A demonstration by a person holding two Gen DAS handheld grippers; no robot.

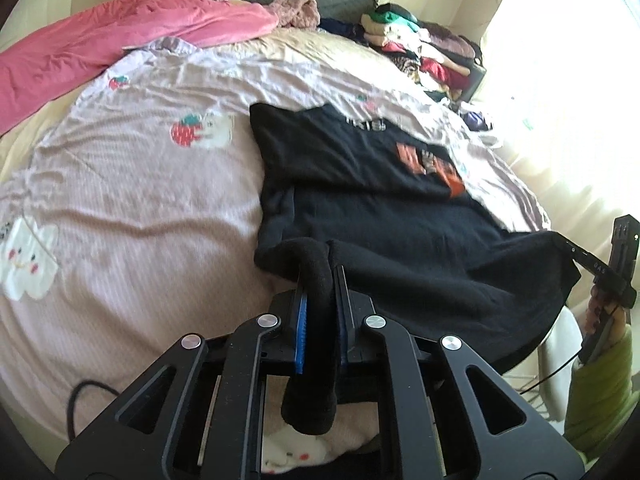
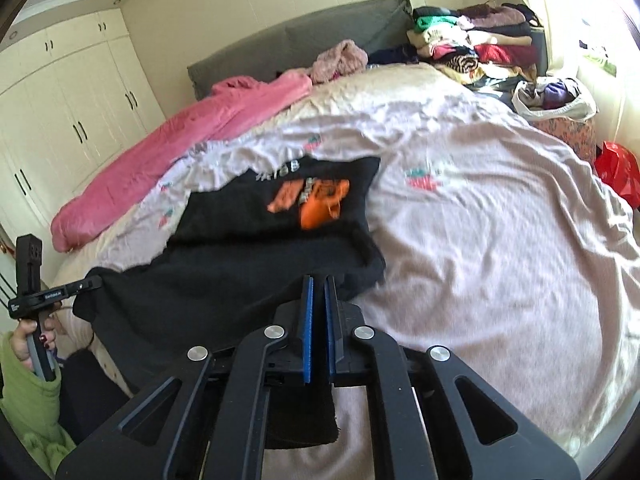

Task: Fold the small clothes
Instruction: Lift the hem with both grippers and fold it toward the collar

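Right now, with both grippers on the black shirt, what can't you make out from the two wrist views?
- Black shirt: near hem hidden in both wrist views behind the left gripper and right gripper.
- White lettering on the shirt: blurred, unreadable in either view.
- Orange print: smeared by blur, design unclear.
- Clothes pile: far and small, single garments not separable.
- Window side: washed out by glare in the left wrist view.

The right gripper [image 2: 319, 280] pinches the near hem of a black shirt [image 2: 256, 248] spread on the bed [image 2: 500, 240]. At the left, the left gripper [image 2: 86, 284] clamps its other corner.
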